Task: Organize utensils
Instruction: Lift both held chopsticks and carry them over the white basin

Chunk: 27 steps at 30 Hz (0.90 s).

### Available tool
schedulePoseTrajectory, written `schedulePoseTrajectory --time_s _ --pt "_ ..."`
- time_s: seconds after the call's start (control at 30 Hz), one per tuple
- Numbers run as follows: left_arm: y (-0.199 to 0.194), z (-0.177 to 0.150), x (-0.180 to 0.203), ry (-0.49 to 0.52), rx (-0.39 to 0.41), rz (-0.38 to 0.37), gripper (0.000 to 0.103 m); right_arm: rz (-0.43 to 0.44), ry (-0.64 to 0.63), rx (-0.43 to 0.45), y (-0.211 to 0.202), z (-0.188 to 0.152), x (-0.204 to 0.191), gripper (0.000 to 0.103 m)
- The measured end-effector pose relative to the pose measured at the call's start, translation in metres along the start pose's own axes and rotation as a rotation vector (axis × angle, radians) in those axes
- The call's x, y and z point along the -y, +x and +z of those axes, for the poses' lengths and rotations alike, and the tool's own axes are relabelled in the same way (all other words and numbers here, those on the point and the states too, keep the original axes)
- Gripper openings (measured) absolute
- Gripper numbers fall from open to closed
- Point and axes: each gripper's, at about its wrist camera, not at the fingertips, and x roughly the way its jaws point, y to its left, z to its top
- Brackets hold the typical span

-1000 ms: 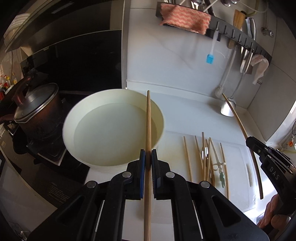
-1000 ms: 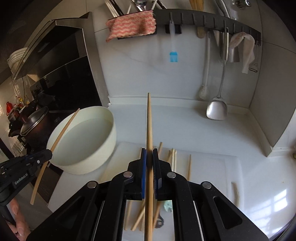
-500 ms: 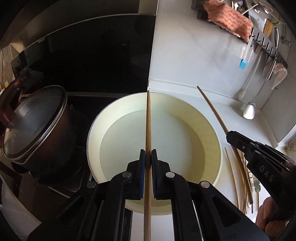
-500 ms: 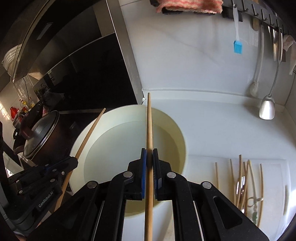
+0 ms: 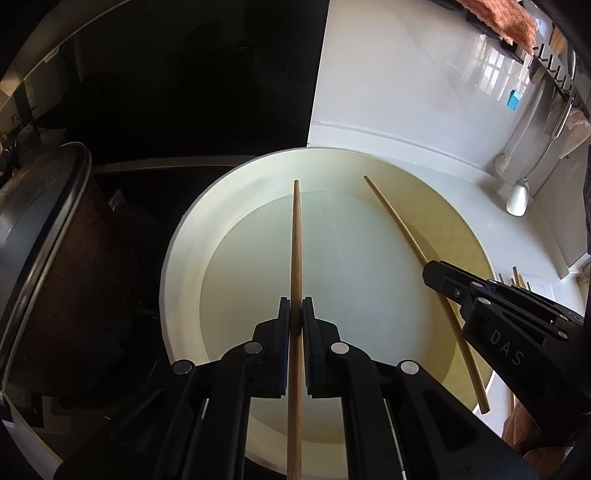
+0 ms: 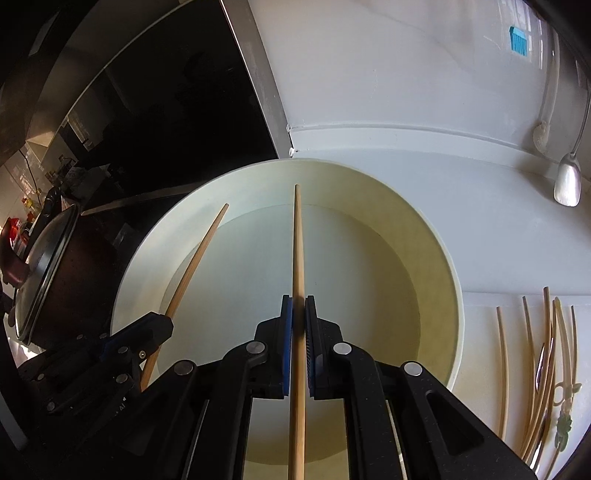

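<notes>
A cream round basin [image 5: 177, 266] [image 6: 452, 280] fills both views. My left gripper [image 5: 295, 317] is shut on a wooden chopstick [image 5: 296, 243] that points over the basin. It also shows at the left of the right wrist view [image 6: 162, 325], with its chopstick [image 6: 195, 266]. My right gripper [image 6: 298, 314] is shut on a second wooden chopstick [image 6: 297, 251], also over the basin. It shows at the right of the left wrist view [image 5: 436, 273], with its chopstick [image 5: 402, 229]. Several more chopsticks [image 6: 532, 369] lie on the white board to the right.
A dark pot with a lid [image 5: 40, 236] [image 6: 44, 258] stands close left of the basin on the black hob. A ladle [image 6: 567, 184], a blue brush [image 6: 517, 40] and a pink cloth [image 5: 506, 18] hang on the back wall rail.
Both grippers have moved left and down with their chopsticks, from over the board to close above the basin. The basin now fills both views.
</notes>
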Motion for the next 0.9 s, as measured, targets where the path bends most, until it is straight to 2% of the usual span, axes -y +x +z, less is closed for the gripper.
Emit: schedulePoseTrajectory --time_s 0.47,0.9 --pt "0.026 0.005 -0.002 0.012 -0.058 0.018 0.007 -0.015 0.029 -0.124 0.043 0.01 0.003 0.007" --pt "0.045 0.006 -0.01 0.002 -0.118 0.013 0.008 -0.03 0.046 -0.196 0.067 0.011 0.015 0.007"
